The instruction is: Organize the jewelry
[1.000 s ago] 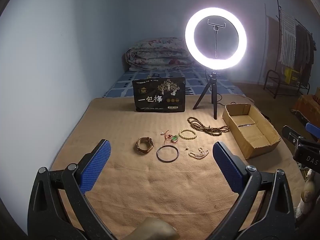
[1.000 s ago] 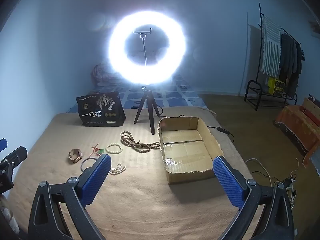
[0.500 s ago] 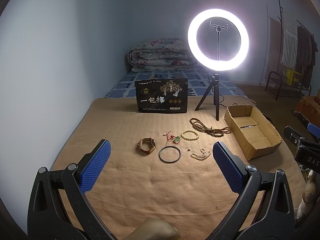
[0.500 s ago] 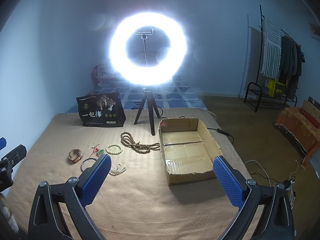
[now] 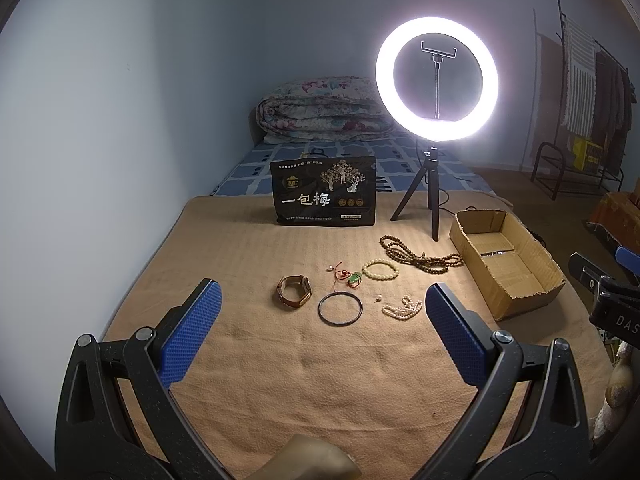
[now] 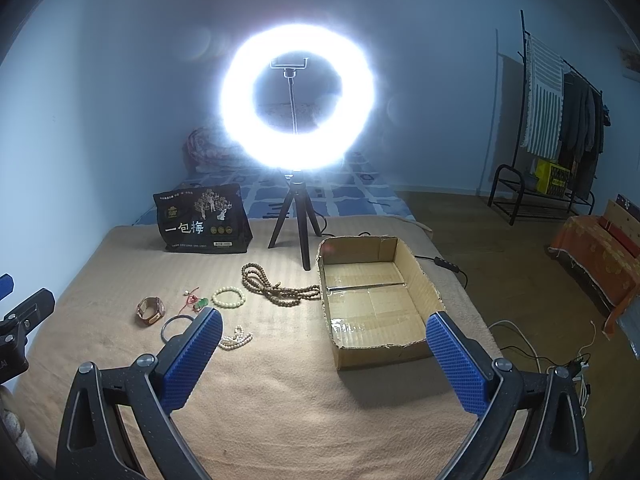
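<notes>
Left wrist: L tongs (image 5: 320,332) spread, empty.

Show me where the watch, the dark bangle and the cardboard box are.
watch (image 5: 295,290), left wrist view, on its brown strap.
dark bangle (image 5: 322,313), left wrist view, on the ring's left rim.
cardboard box (image 6: 376,349), right wrist view, on its near wall.

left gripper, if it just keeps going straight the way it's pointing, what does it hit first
Probably the thin dark metal bangle: it lies flat on the tan blanket, nearly centred between the open left gripper fingers. The brown leather watch sits just left of that line. Depth is unclear, so it may meet bare blanket first.
</notes>
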Motion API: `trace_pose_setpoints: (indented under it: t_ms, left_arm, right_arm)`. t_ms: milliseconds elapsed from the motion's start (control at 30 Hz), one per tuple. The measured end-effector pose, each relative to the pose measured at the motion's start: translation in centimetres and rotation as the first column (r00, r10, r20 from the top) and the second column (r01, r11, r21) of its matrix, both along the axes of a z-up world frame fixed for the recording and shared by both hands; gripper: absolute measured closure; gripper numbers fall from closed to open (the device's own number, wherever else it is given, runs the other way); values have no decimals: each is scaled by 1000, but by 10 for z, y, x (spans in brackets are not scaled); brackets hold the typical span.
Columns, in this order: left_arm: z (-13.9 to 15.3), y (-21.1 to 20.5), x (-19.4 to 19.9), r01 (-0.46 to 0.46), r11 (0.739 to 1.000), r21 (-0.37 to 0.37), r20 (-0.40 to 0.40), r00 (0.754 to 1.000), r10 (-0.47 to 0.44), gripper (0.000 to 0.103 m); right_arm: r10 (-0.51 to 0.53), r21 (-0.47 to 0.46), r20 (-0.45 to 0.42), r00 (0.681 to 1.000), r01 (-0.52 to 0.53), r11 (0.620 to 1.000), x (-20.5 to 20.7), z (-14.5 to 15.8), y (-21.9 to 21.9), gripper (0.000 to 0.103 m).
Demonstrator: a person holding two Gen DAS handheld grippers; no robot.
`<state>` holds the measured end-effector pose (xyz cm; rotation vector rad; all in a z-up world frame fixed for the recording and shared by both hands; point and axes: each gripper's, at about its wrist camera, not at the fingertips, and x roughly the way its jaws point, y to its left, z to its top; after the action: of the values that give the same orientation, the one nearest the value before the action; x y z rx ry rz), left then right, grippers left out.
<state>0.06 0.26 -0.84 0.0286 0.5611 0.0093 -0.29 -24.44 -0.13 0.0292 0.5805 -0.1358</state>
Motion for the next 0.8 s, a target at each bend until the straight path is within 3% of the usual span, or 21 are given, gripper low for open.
trace_pose_setpoints:
  t_ms: [800]
  left_arm:
    - [2, 4, 1, -8, 1000, -2, 0, 1000, 8, 0]
  right_arm:
    - [3, -4, -7, 1000, -3, 1000, 1, -6, 1, 0]
